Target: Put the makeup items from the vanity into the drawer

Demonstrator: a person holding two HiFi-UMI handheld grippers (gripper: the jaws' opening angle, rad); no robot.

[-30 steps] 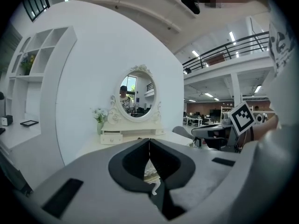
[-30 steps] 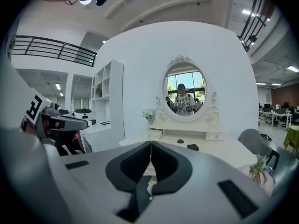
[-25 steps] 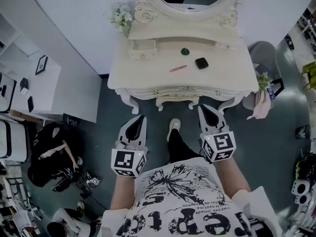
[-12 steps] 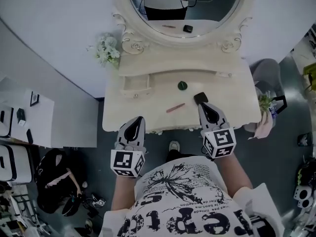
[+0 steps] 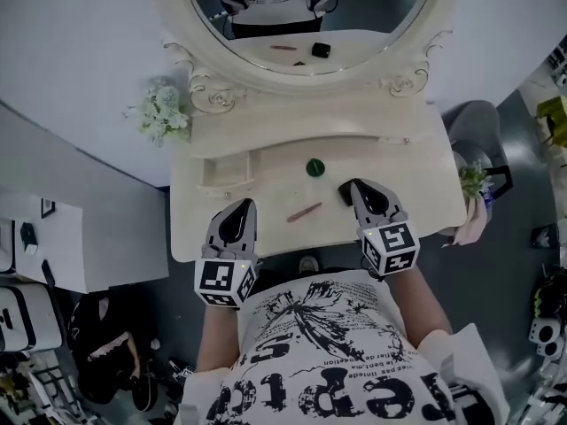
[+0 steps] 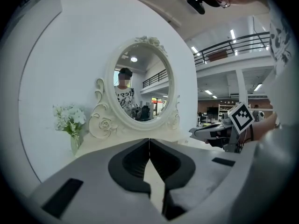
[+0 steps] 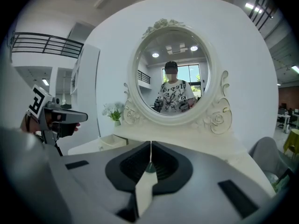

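On the cream vanity top (image 5: pixel 399 204) lie a green round item (image 5: pixel 314 167), a pink stick (image 5: pixel 304 212) and a black compact (image 5: pixel 345 190). My right gripper partly covers the compact. A small drawer (image 5: pixel 221 171) stands open at the vanity's left. My left gripper (image 5: pixel 244 205) hovers over the front edge, below the drawer and left of the pink stick, jaws shut and empty (image 6: pixel 149 141). My right gripper (image 5: pixel 355 185) is shut with nothing in it (image 7: pixel 150 144); its tips are right beside the compact. The green item (image 7: pixel 149 168) shows just beyond them.
An oval mirror (image 5: pixel 301 16) with a carved frame rises behind the top. A vase of white flowers (image 5: pixel 159 113) stands at the back left corner. A grey seat (image 5: pixel 474 122) and a small plant (image 5: pixel 474 181) are to the vanity's right. White cabinets (image 5: pixel 80 237) stand left.
The person has stepped up to the vanity. Both grippers went from over the floor to over the tabletop's front part; the right one reached the black compact. Both stayed shut.
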